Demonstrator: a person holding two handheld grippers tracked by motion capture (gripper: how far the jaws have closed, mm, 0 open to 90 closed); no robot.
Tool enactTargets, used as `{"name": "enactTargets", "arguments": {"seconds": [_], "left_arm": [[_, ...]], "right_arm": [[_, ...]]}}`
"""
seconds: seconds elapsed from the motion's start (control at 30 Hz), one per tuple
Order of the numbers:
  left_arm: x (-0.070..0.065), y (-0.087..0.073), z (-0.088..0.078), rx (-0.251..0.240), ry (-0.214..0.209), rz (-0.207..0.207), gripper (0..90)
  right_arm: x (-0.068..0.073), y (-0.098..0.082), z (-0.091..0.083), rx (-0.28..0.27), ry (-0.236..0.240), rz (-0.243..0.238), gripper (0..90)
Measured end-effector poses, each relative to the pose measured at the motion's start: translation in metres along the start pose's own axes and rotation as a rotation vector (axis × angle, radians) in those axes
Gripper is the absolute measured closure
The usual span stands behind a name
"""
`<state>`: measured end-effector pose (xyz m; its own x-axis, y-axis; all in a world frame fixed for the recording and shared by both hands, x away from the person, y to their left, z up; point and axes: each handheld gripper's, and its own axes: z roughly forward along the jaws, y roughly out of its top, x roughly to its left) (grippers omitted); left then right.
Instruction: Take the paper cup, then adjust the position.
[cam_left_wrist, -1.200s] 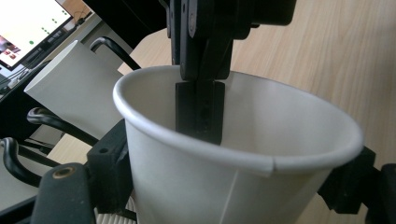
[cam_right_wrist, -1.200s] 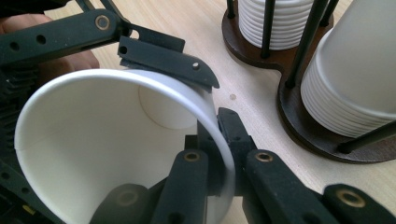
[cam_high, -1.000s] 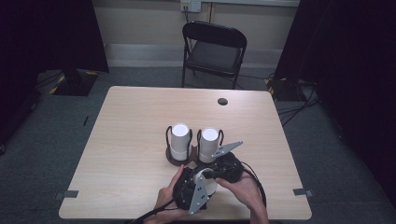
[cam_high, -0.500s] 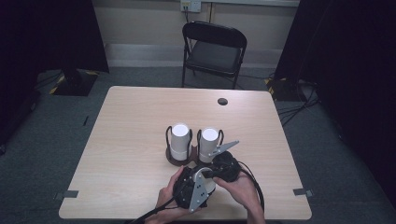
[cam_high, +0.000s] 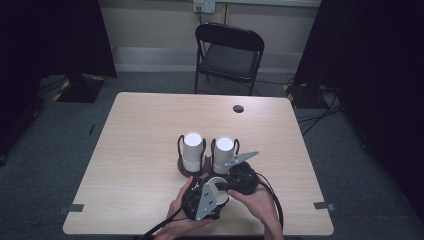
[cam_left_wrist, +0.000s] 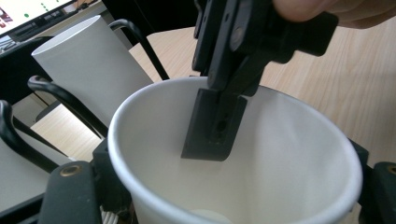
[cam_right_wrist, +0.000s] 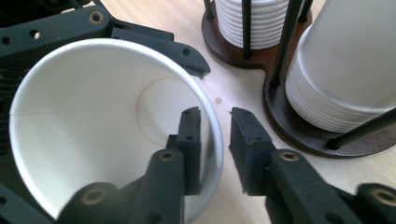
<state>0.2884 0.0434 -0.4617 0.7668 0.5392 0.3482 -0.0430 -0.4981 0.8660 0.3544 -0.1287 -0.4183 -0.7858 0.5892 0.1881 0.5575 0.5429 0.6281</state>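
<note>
Now from above: white paper cup (cam_high: 216, 189) clamped in left gripper (cam_high: 202, 197), just in front of cup rack (cam_high: 194, 167); right gripper (cam_high: 239, 177) alongside. Left gripper view: black jaw dipping inside rim. Right gripper view: jaws apart, straddling cup wall, not yet pinched

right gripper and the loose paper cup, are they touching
Cannot tell. In the right gripper view the right gripper straddles the paper cup rim, one jaw inside, one outside with a gap; the inner jaw sits against the wall, but contact isn't plain.
</note>
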Motion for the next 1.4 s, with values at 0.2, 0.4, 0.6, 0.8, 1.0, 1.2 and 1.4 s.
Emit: {"name": "enactTargets", "arguments": {"seconds": [0.2, 0.4, 0.6, 0.8, 1.0, 1.2, 1.4], "left_arm": [[0.005, -0.003, -0.002, -0.016, 0.006, -0.055, 23.1], [0.01, -0.006, -0.005, -0.006, 0.022, -0.099, 23.2], [0.017, -0.008, -0.009, -0.018, 0.02, -0.151, 23.3], [0.022, -0.013, -0.013, -0.036, -0.011, -0.193, 23.2], [0.028, -0.018, -0.017, -0.044, -0.004, -0.233, 23.2], [0.035, -0.022, -0.025, -0.048, 0.001, -0.251, 23.2], [0.047, -0.027, -0.036, -0.066, 0.029, -0.289, 23.2]], "right_arm": [[0.0, -0.004, -0.006, -0.092, -0.017, -0.021, 65.0], [0.001, -0.007, -0.011, -0.177, -0.028, -0.034, 63.2], [0.003, -0.009, -0.013, -0.251, -0.024, -0.044, 62.4], [0.002, -0.013, -0.012, -0.302, 0.004, -0.017, 59.1], [0.0, -0.02, -0.017, -0.393, 0.006, 0.004, 54.8], [-0.002, -0.03, -0.024, -0.472, -0.016, 0.017, 48.9], [-0.008, -0.041, -0.029, -0.534, -0.079, 0.048, 45.5]]}}
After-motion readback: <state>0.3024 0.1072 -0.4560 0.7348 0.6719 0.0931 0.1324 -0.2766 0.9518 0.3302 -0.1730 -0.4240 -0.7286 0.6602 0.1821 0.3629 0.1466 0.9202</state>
